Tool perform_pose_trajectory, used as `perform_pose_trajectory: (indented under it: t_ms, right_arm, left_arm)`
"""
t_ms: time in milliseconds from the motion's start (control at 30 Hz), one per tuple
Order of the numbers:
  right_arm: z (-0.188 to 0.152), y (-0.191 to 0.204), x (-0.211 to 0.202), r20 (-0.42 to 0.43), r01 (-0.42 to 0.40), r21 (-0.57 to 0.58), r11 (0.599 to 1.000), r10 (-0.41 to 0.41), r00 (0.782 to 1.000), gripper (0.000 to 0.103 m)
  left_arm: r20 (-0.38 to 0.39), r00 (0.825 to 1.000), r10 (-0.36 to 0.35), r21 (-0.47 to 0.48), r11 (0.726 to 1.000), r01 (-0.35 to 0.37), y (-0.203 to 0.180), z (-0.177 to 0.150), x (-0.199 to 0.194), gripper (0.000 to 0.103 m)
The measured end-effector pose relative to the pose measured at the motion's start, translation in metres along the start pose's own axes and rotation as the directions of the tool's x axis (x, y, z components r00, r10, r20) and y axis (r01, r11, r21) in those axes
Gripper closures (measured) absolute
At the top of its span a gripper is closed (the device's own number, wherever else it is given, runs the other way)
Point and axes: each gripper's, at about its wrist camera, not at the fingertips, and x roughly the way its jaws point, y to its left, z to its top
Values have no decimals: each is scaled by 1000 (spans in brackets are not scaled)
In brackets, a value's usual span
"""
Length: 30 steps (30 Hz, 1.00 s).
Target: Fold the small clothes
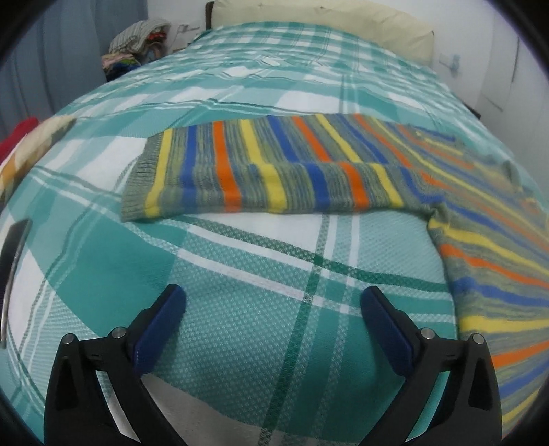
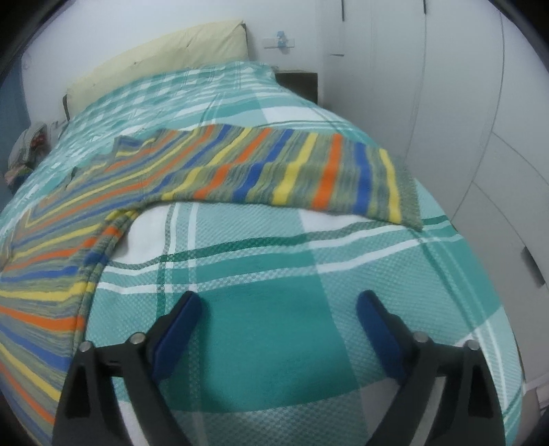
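While spread under a teal-and-white plaid cover, bed [image 1: 240, 260] filled both views and carried everything, cream headboard cushion [image 1: 322, 20] at its far end. Lay flat across the cover: striped knit sweater [image 1: 260, 171], banded in orange, blue, yellow and grey-green, one sleeve stretched sideways with its ribbed cuff at the end, body running off toward the frame edge. No box or basket seen anywhere; only an untidy heap of clothes [image 1: 140, 41] beside the bed's far corner, contents too small to tell.

From the left wrist alone: a red cloth [image 1: 17, 137] at the left edge, a dark curved object below it, unclear what. From the right wrist alone: white wardrobe doors [image 2: 480, 144] along the right, a dark bedside table [image 2: 296, 84] by the headboard, the other sleeve with cuff near the bed's right edge.

Left gripper [image 1: 272, 302] spread wide, blue fingers [image 1: 161, 326] over bare cover, gripping nothing, sweater apart. Right gripper [image 2: 278, 307] likewise released, fingers [image 2: 178, 329] empty, sweater body just beside the left one.
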Motion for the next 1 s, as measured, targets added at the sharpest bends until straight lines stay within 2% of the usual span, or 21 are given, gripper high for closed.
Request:
perform_pose_trajectory:
  t_ms: [133, 333, 1000]
  right_arm:
    - [0, 4, 4, -16, -3, -21, 1000, 3, 1000, 1]
    - [-1, 6, 5, -19, 0, -25, 1000, -1, 1000, 0]
    - [0, 10, 8, -31, 28, -47, 998, -30, 999, 0]
  left_arm:
    - [5, 1000, 23, 13, 1000, -23, -4, -1, 0, 0]
    - [1, 999, 45, 32, 998, -45, -7, -2, 3, 0]
    - [-3, 999, 32, 24, 999, -32, -5, -3, 3, 0]
